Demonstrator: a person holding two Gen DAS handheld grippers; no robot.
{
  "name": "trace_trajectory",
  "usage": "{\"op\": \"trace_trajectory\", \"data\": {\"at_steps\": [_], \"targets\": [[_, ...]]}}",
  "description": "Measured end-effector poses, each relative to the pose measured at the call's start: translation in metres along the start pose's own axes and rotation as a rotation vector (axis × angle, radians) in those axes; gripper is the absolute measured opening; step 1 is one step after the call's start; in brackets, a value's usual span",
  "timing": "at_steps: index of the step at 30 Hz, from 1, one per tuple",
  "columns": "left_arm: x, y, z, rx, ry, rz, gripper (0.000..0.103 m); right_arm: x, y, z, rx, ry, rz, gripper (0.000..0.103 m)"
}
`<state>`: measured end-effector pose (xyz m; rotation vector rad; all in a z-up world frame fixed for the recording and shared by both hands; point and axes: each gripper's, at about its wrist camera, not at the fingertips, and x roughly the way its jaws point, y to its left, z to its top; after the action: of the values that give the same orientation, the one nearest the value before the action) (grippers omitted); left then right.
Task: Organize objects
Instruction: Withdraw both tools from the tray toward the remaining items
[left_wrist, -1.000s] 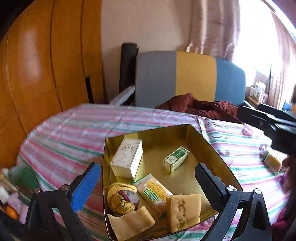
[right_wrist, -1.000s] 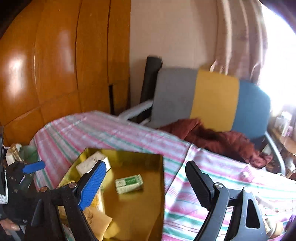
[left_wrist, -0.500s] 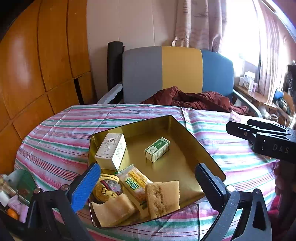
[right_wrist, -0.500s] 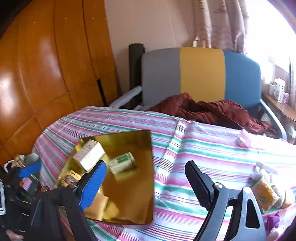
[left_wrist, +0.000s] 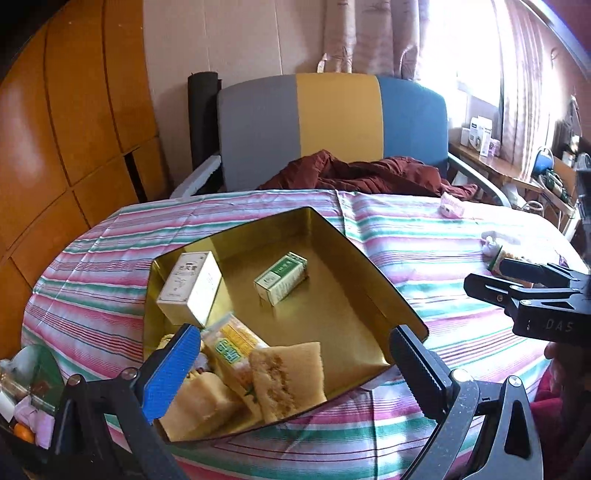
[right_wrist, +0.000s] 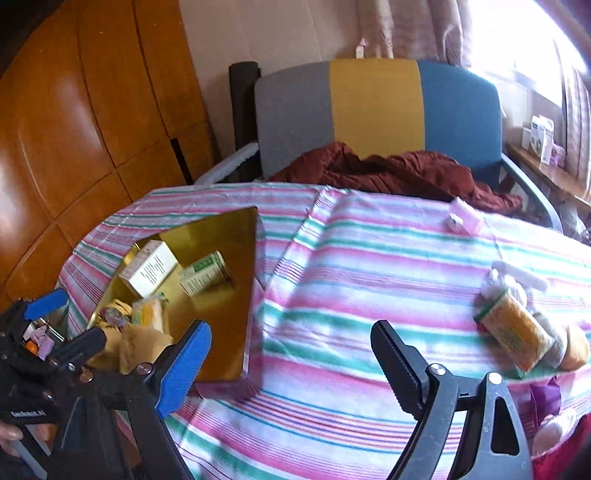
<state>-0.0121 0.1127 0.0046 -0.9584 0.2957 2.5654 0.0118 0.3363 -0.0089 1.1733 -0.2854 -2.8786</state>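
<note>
Both views now look lower onto the table; right gripper (right_wrist: 291, 354) spread, empty, nears the snack pack (right_wrist: 515, 332) at 3 o'clock: light, crinkly, slippery, best pinched across its middle; left gripper (left_wrist: 295, 365) spread over the tin (left_wrist: 362, 254)

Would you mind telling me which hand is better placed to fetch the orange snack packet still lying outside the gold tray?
Right. Its open tongs hover over the cloth beside the orange snack packet, while the left tongs face the gold tray.
</note>
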Motion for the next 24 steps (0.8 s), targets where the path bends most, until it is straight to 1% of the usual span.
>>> {"op": "trace_trajectory", "data": {"at_steps": [6, 14, 19, 22, 24], "targets": [[0.004, -0.011, 0.002, 0.016, 0.017, -0.003, 0.103, -0.001, -0.020, -0.008, 0.029, 0.023, -0.029, 0.090], [0.009, -0.028, 0.006, 0.051, 0.029, -0.024, 0.103, -0.005, -0.048, -0.006, 0.089, 0.036, -0.071, 0.090], [0.014, -0.036, 0.005, 0.061, 0.047, -0.062, 0.103, 0.000, -0.067, -0.007, 0.158, 0.077, -0.098, 0.090], [0.016, -0.040, 0.003, 0.066, 0.065, -0.113, 0.103, 0.006, -0.077, -0.009, 0.199, 0.114, -0.108, 0.090], [0.017, -0.044, 0.002, 0.068, 0.067, -0.133, 0.103, 0.009, -0.081, -0.010, 0.215, 0.133, -0.119, 0.090]]}}
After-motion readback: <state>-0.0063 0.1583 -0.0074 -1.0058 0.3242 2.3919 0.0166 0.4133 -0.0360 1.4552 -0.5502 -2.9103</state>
